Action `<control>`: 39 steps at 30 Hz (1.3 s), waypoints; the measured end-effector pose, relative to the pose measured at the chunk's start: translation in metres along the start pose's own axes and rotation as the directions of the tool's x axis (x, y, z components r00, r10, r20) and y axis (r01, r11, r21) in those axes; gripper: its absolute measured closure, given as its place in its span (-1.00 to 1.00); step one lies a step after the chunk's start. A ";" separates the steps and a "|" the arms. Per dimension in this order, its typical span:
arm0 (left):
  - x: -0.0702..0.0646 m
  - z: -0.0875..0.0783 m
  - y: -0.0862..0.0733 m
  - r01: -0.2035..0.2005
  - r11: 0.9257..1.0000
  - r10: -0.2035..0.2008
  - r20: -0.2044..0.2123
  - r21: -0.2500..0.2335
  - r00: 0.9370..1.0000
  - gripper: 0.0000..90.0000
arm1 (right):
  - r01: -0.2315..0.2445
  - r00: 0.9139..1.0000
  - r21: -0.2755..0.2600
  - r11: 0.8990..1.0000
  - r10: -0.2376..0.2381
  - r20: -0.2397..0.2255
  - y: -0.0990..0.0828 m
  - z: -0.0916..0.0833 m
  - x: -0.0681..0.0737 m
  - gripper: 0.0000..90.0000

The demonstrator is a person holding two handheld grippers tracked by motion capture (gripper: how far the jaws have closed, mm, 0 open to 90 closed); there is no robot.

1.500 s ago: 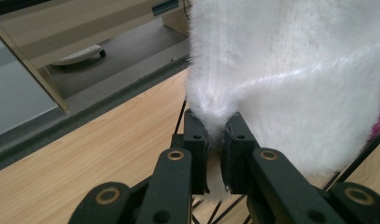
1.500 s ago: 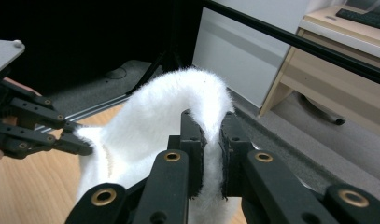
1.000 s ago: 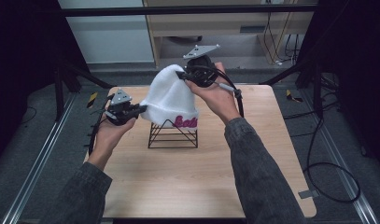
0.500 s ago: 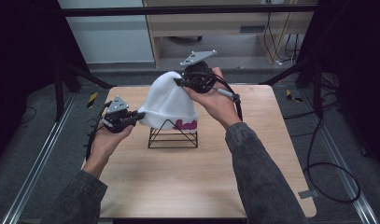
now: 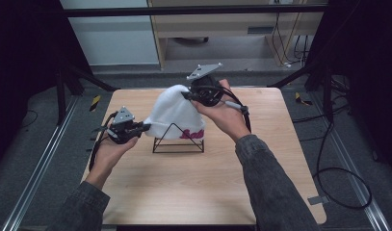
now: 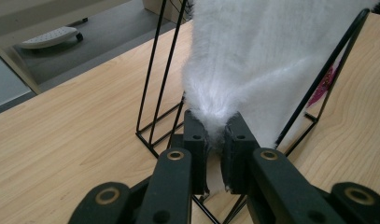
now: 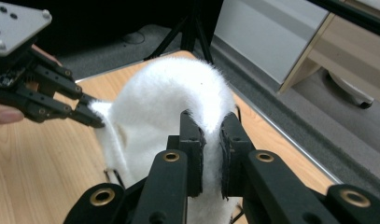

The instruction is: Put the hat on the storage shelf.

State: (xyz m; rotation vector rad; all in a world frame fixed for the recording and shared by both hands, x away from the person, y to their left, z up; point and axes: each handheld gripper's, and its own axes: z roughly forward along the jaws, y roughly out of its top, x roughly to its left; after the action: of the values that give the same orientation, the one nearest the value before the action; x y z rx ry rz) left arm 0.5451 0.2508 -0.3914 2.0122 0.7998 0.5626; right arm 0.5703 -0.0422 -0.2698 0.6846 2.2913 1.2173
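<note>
Black wire rack (image 5: 178,143) on wooden table (image 5: 193,187)

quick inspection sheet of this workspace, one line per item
surface: light wooden table, bare around the stand
job's things: white knit beanie with pink lettering draped over a black wire stand
clutter: nothing seen on the table
grippers: left gripper shut on the beanie's lower edge; right gripper shut on its crown
cables: black cable trails from the left gripper; another runs along the right hand; loose cables on the floor at right
surroundings: grey floor, metal rail at left, wooden cabinet behind, black frame posts
</note>
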 end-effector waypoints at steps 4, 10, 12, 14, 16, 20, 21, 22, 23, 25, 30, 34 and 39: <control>0.000 0.002 -0.002 0.002 1.000 -0.002 0.002 0.007 1.000 0.82 | -0.004 1.000 0.011 1.000 0.005 -0.005 -0.005 0.002 0.002 0.83; -0.001 0.003 -0.006 0.005 1.000 -0.005 0.008 0.009 1.000 0.82 | -0.012 1.000 0.015 1.000 0.012 -0.008 -0.007 0.004 0.002 0.82; -0.001 0.004 -0.008 -0.016 1.000 0.016 0.011 0.016 1.000 0.82 | -0.015 1.000 0.018 1.000 0.015 -0.010 -0.008 0.005 0.003 0.82; -0.001 0.004 -0.011 -0.005 1.000 0.005 0.019 0.014 1.000 0.82 | -0.017 1.000 0.022 1.000 0.017 -0.015 -0.009 0.006 0.005 0.82; -0.001 0.005 -0.013 -0.002 1.000 0.002 0.019 0.017 1.000 0.82 | -0.019 1.000 0.023 1.000 0.019 -0.019 -0.011 0.007 0.006 0.82; -0.002 0.007 -0.018 0.006 1.000 -0.007 0.021 0.023 1.000 0.82 | -0.021 1.000 0.030 0.999 0.022 -0.021 -0.013 0.010 0.007 0.82; -0.002 0.007 -0.019 0.007 1.000 -0.007 0.020 0.025 1.000 0.82 | -0.022 1.000 0.032 0.999 0.022 -0.022 -0.013 0.010 0.008 0.82; -0.002 0.008 -0.019 0.009 1.000 -0.010 0.021 0.027 1.000 0.82 | -0.023 0.999 0.034 0.999 0.024 -0.024 -0.013 0.011 0.009 0.82; -0.002 0.008 -0.020 0.011 1.000 -0.011 0.022 0.026 1.000 0.82 | -0.019 0.999 0.035 0.999 0.020 -0.025 -0.014 0.012 0.009 0.82; -0.001 0.009 -0.022 0.013 0.999 -0.014 0.024 0.033 1.000 0.82 | -0.019 0.999 0.042 0.999 0.020 -0.028 -0.014 0.014 0.011 0.82; 0.000 0.012 -0.030 0.023 0.999 -0.025 0.029 0.042 0.999 0.82 | -0.019 0.999 0.052 0.998 0.021 -0.038 -0.016 0.019 0.014 0.81; -0.001 0.015 -0.034 0.018 0.998 -0.020 0.034 0.062 0.999 0.81 | -0.015 0.999 0.062 0.998 0.018 -0.047 -0.019 0.023 0.017 0.81; 0.001 0.018 -0.039 0.020 0.997 -0.022 0.033 0.076 0.999 0.81 | -0.021 0.998 0.080 0.997 0.026 -0.053 -0.023 0.029 0.020 0.81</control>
State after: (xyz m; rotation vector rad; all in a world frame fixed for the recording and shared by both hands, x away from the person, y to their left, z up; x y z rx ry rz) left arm 0.5448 0.2570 -0.4336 2.0744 0.8322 0.4917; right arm 0.5668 -0.0233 -0.3071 0.7169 2.3930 1.1744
